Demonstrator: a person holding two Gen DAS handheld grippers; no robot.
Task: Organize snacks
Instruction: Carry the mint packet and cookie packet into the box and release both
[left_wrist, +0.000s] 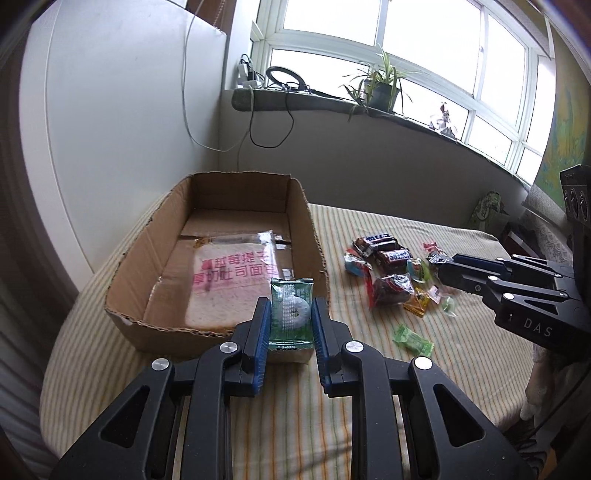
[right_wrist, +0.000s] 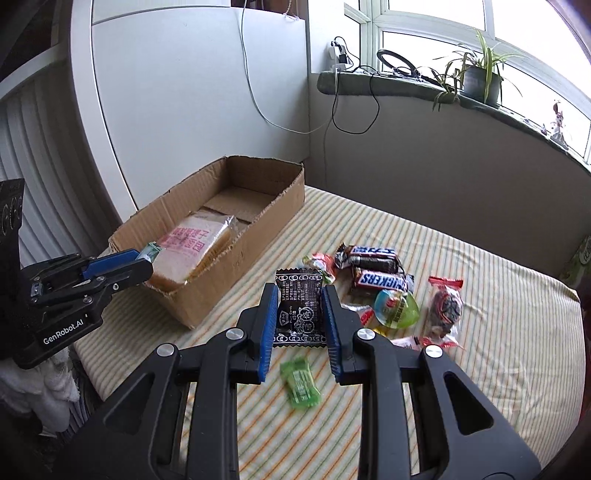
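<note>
Snacks lie in two places on your striped cloth (right_wrist: 480, 258): a bagged bread slice (left_wrist: 236, 280) already sits flat on the floor of the cardboard box (left_wrist: 122, 266), and a loose pile (right_wrist: 388, 291) waits to the right of the box. In that pile you can pick out two Snickers bars (right_wrist: 384, 280) side by side, a round green-and-blue sweet (right_wrist: 397, 308) just in front of them, a clear bag of dark pieces with red ends (right_wrist: 445, 306) on the right, and a few small wrapped candies. One green candy (right_wrist: 299, 382) lies apart from the pile, nearer to you.

Your left gripper (left_wrist: 291, 317) is clenched on a green packet (left_wrist: 291, 306) with a white ring showing through it. The packet stands upright between the blue pads, at the box's near right corner, in front of the bread.

Your right gripper (right_wrist: 299, 314) is clamped on a black packet (right_wrist: 299, 306) printed in white, held upright between the pads. It hangs above the cloth between the box and the pile, with the green candy below it.

A plant (left_wrist: 380, 88) and cables stand on the window sill (left_wrist: 314, 103) behind.
</note>
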